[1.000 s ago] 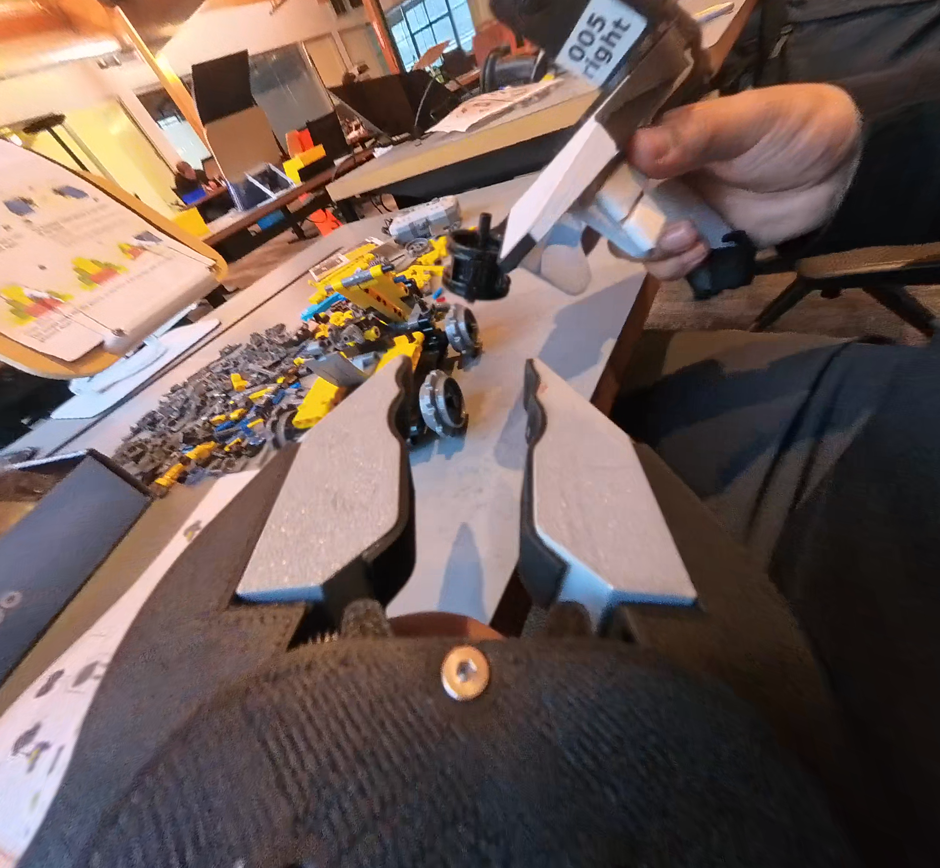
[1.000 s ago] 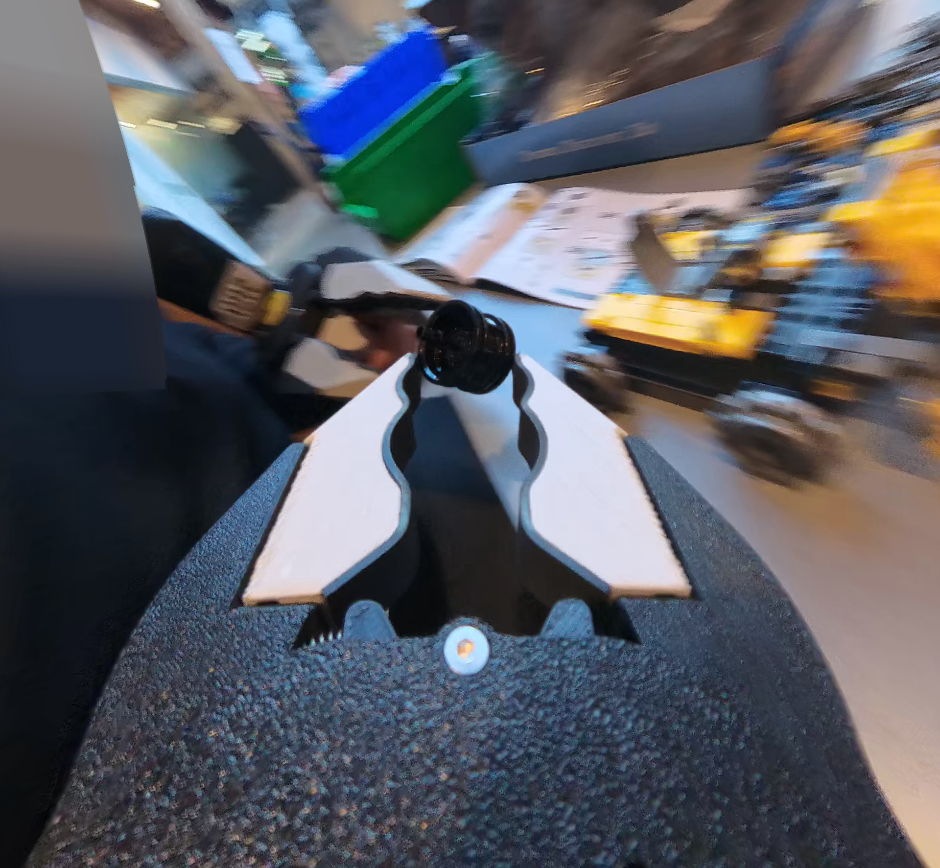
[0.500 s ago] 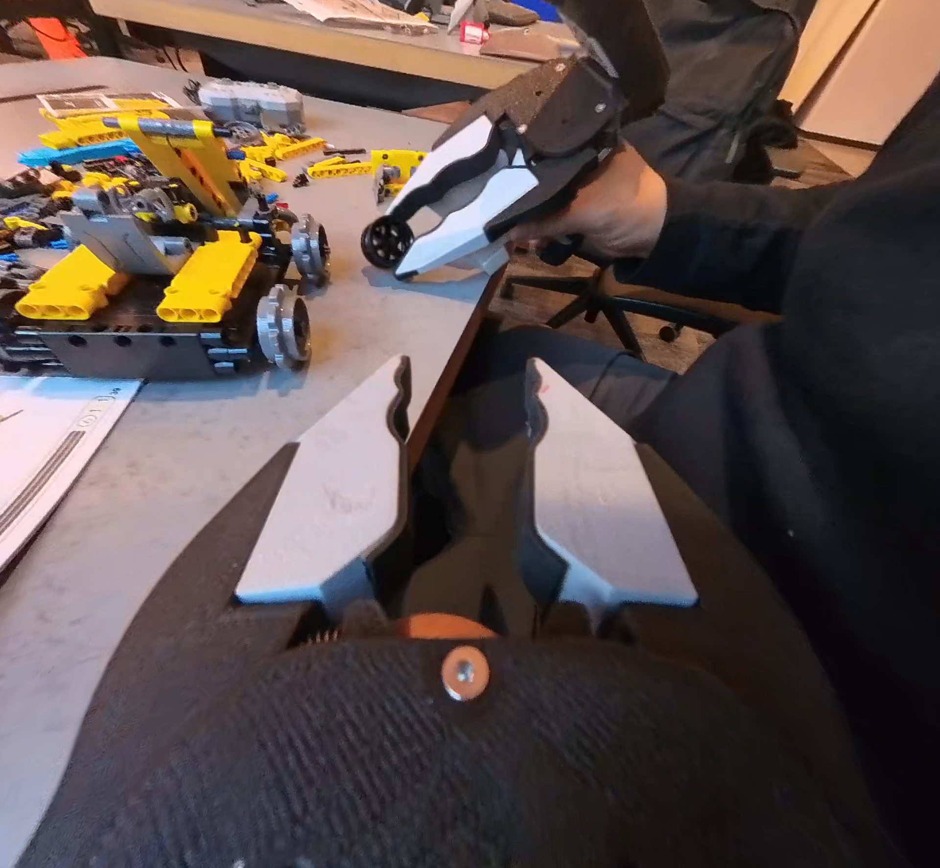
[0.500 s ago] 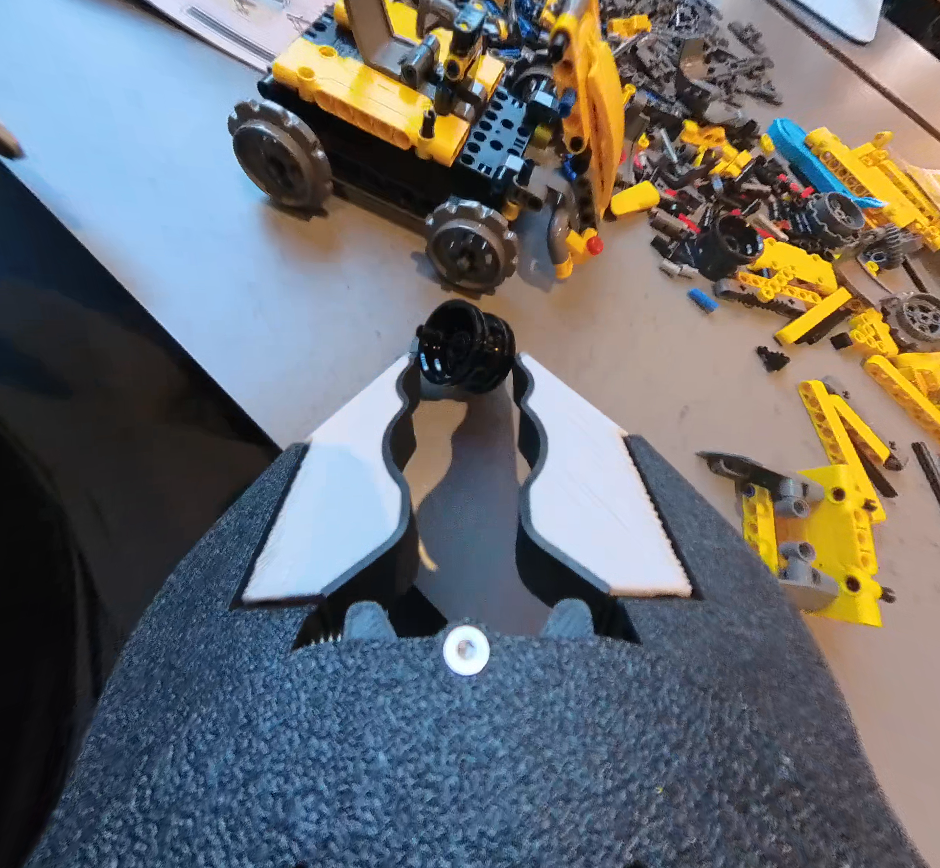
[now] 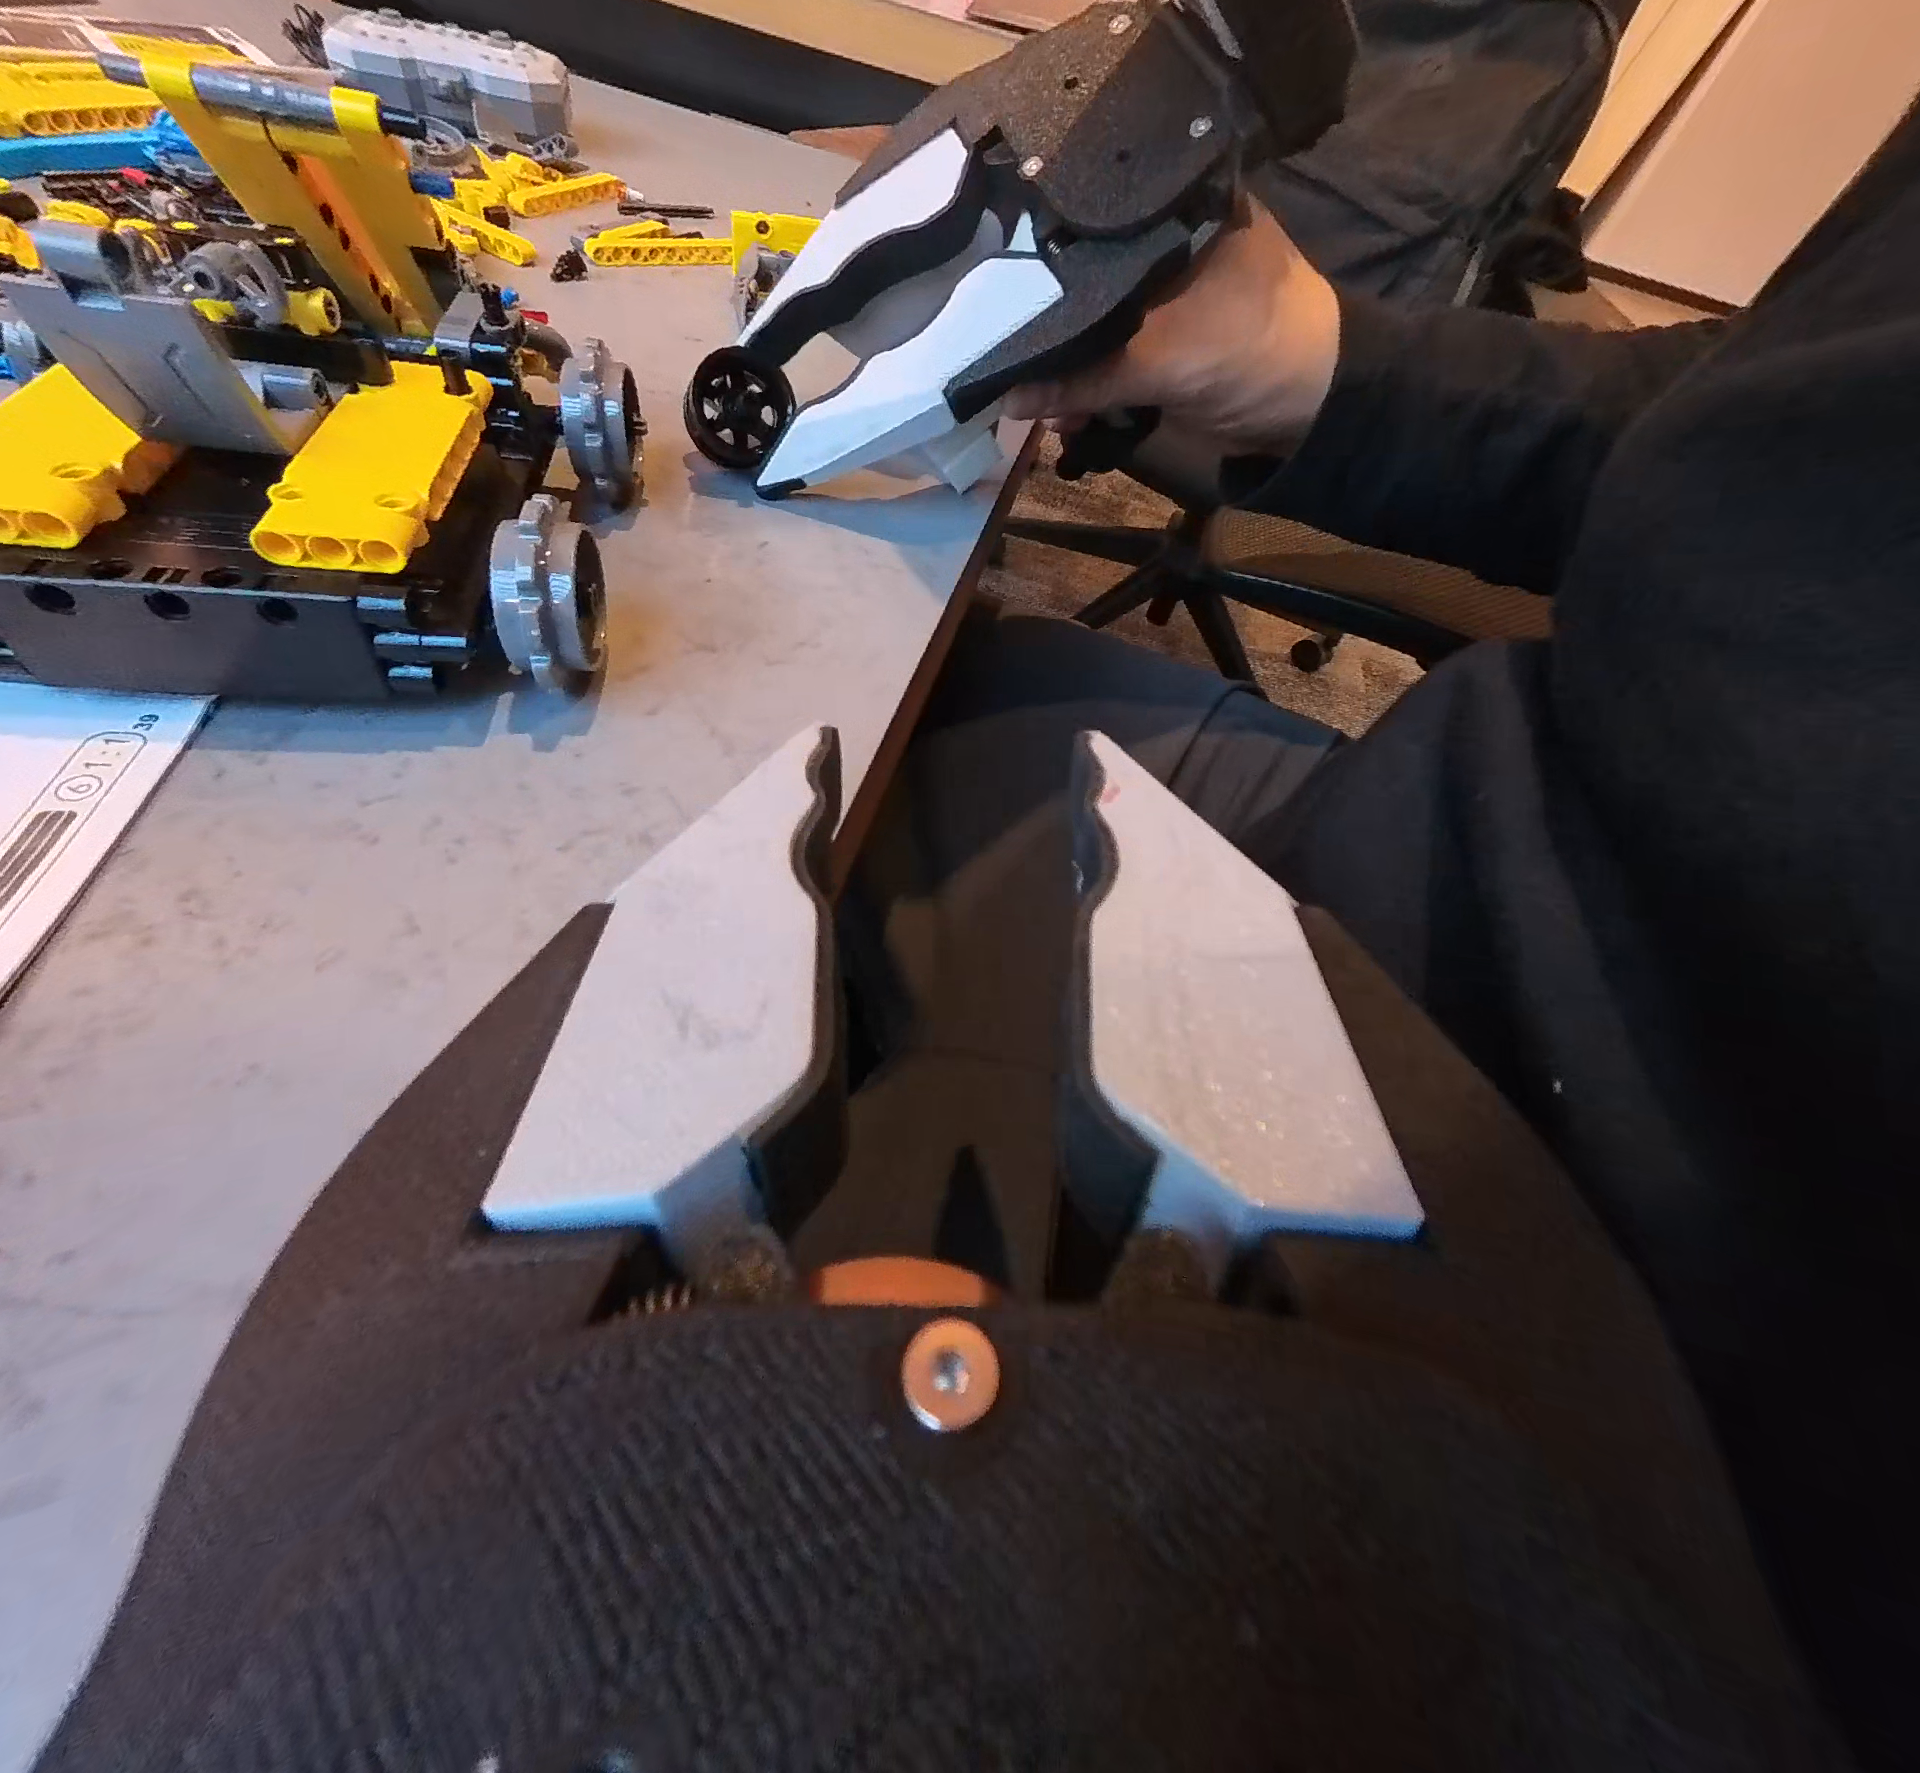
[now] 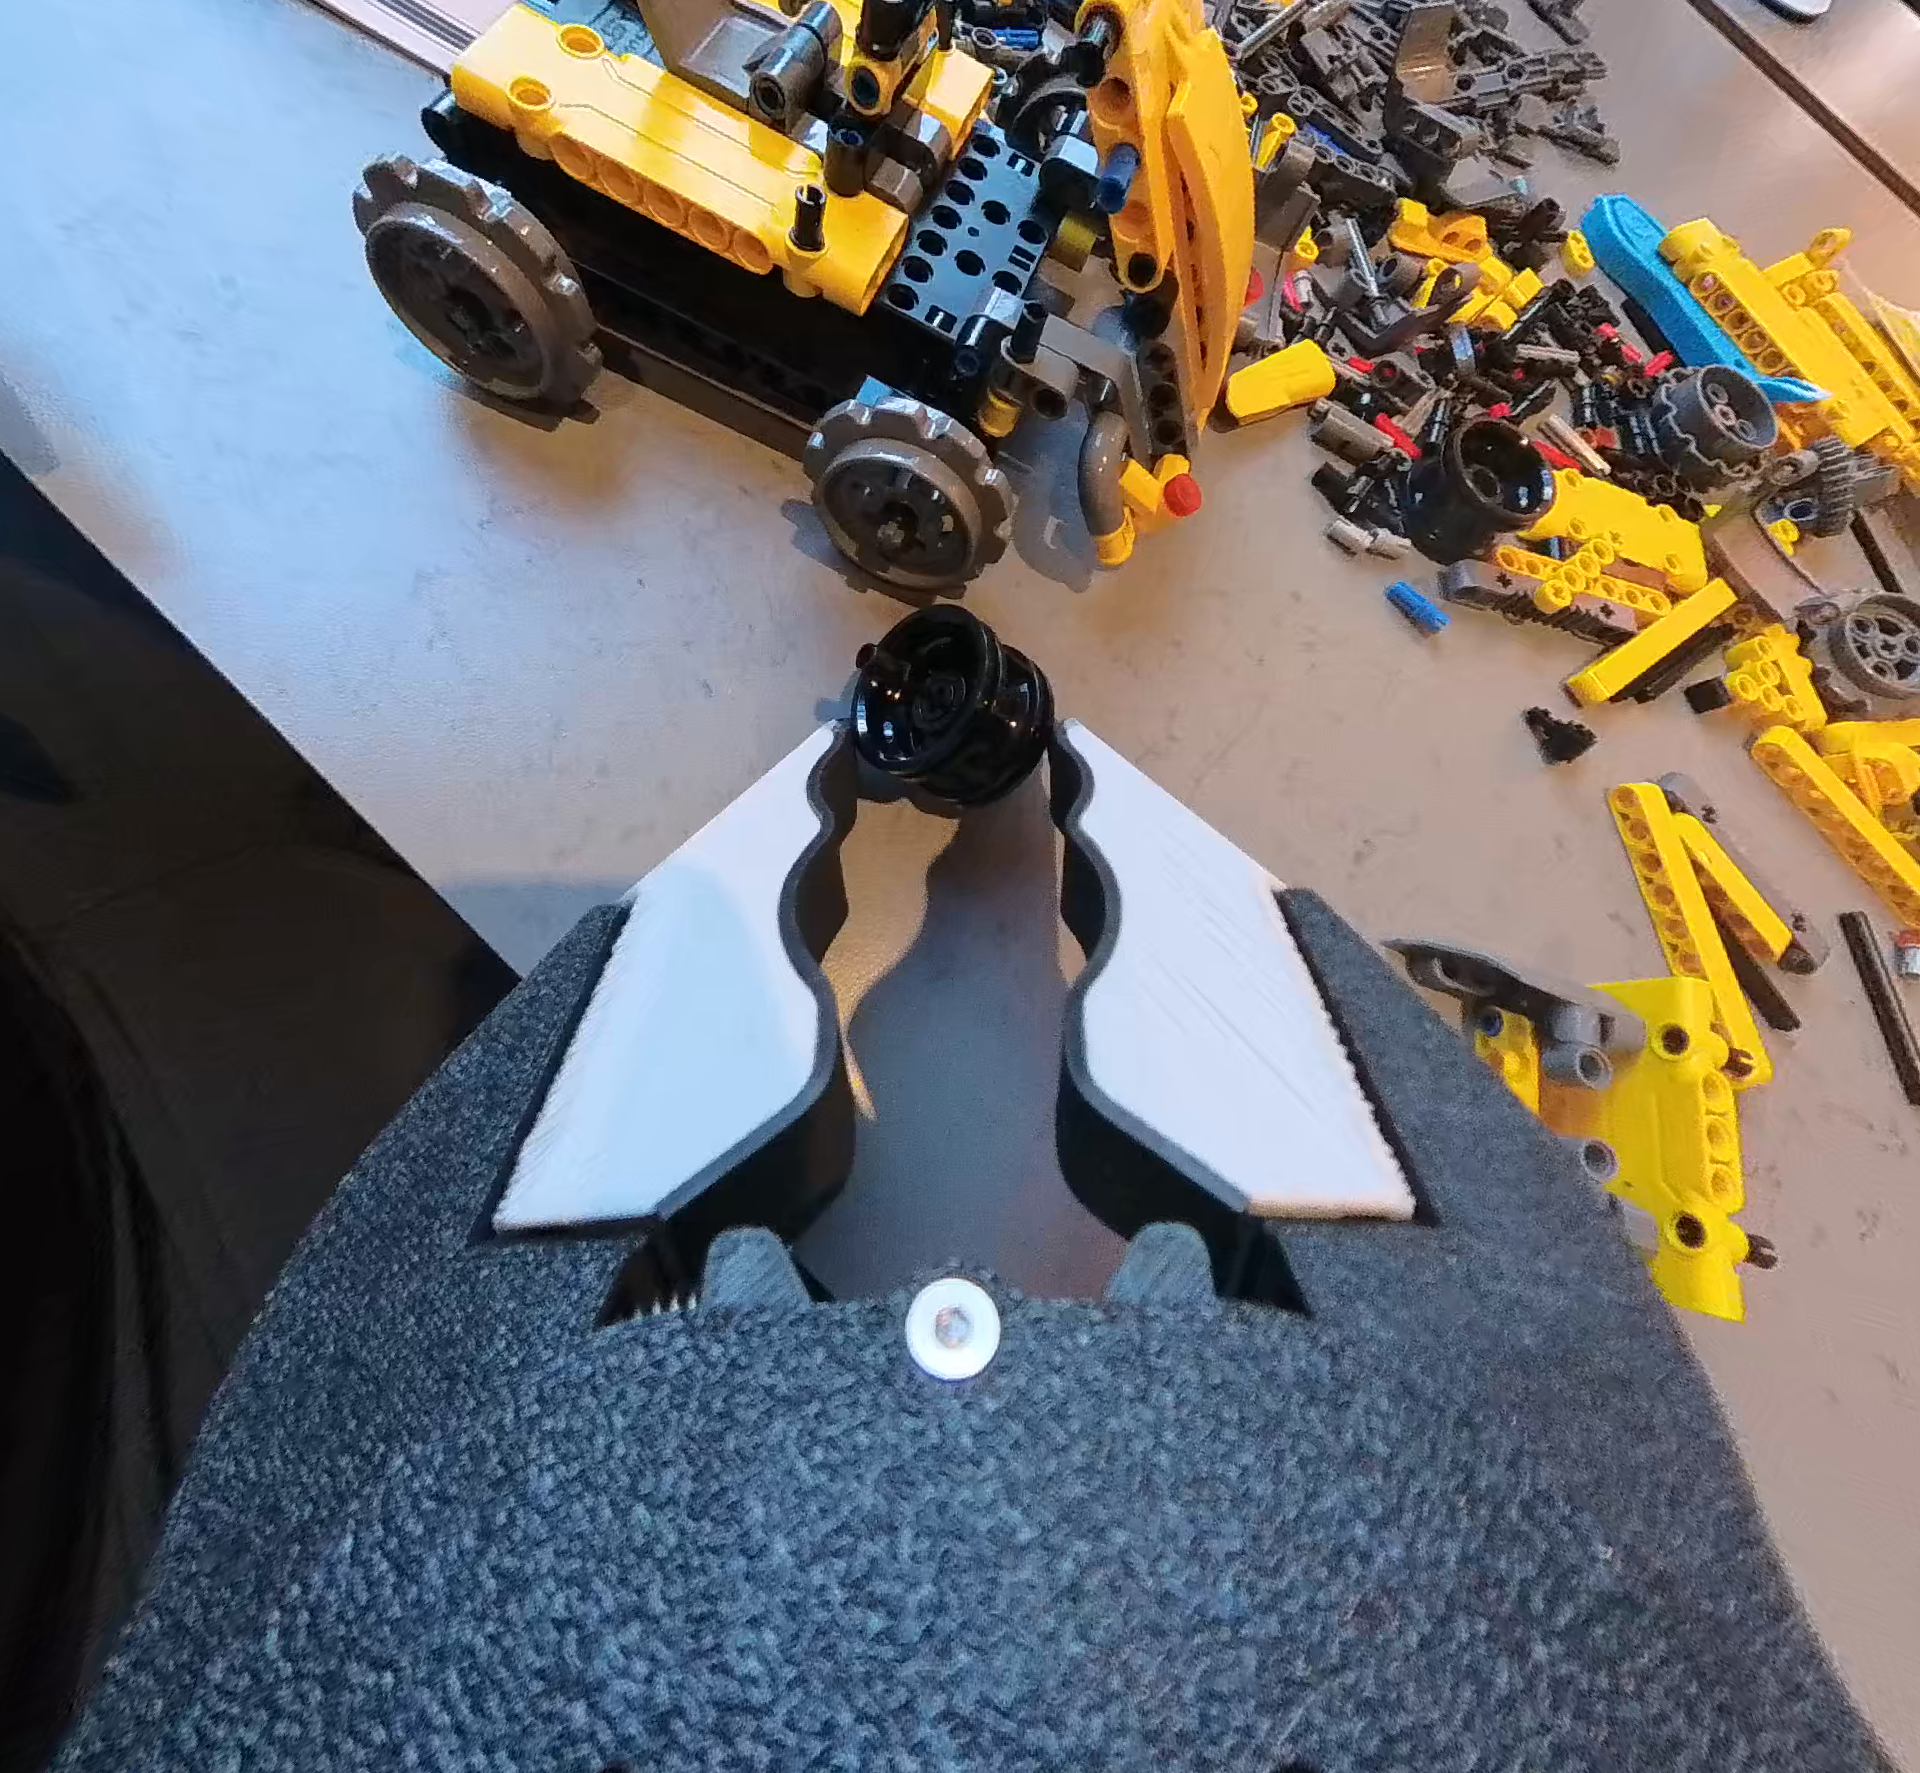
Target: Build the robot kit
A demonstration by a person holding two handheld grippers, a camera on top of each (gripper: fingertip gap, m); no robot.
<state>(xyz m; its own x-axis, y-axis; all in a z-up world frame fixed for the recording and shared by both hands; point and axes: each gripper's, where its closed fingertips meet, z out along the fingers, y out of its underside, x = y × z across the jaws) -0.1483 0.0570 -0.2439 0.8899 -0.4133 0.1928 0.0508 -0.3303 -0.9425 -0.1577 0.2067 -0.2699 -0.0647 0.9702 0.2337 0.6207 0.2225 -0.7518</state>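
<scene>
My right gripper [image 6: 948, 736] is shut on a small black wheel hub [image 6: 943, 707], pinched at its fingertips just above the grey table, close to the front grey wheel [image 6: 906, 505] of a yellow and black brick vehicle [image 6: 790, 196]. The left wrist view shows that gripper [image 5: 774, 419] with the hub [image 5: 740, 411] near the table's front edge, right of the vehicle [image 5: 260, 435]. My left gripper [image 5: 951, 767] is open and empty, held over the table edge and a person's dark lap.
A pile of loose yellow, black and grey brick parts [image 6: 1558, 352] covers the table right of the vehicle. A yellow and grey sub-assembly [image 6: 1642, 1110] lies near my right gripper. An instruction sheet [image 5: 62, 788] lies at the left. A chair base [image 5: 1226, 580] stands beyond the table edge.
The right gripper with the hub swung down from mid-air to the table beside the vehicle's wheel. My left gripper drew back to the table edge and stays open.
</scene>
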